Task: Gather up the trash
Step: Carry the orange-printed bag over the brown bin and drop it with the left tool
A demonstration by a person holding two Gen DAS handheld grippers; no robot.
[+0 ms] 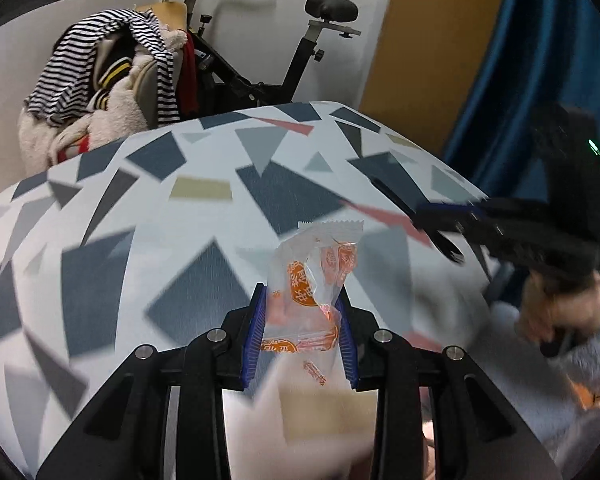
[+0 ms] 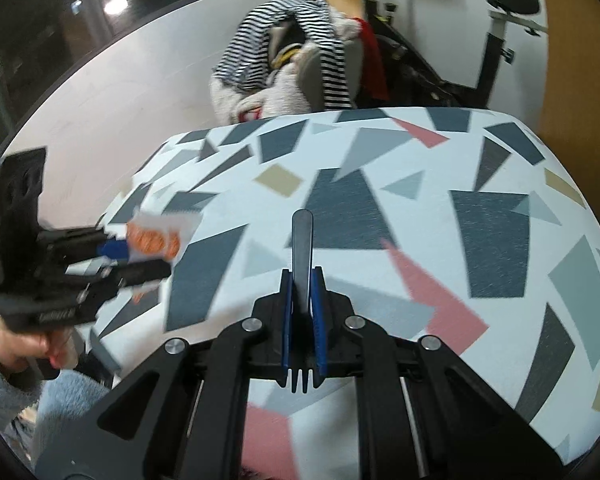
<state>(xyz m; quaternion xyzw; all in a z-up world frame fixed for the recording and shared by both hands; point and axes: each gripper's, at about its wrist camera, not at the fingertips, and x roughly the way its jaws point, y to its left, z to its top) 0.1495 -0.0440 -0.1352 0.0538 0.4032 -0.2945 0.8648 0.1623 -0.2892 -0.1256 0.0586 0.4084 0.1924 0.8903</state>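
My left gripper (image 1: 302,300) is shut on a clear plastic wrapper with orange print (image 1: 314,280) and holds it above the table; the wrapper sticks up past the blue pads. The same wrapper (image 2: 156,238) shows blurred in the right wrist view at the left gripper (image 2: 140,256). My right gripper (image 2: 302,280) is shut on a black plastic fork (image 2: 302,244), its handle pointing forward and its tines back by the jaw base. In the left wrist view the right gripper (image 1: 440,236) hovers at the right with the dark fork (image 1: 396,196).
The table (image 2: 480,240) has a white cloth with grey, dark blue, pink and tan shapes. Behind it stand an exercise bike (image 1: 284,76) and a chair piled with striped clothes (image 1: 100,76). A blue curtain (image 1: 512,80) hangs at the right.
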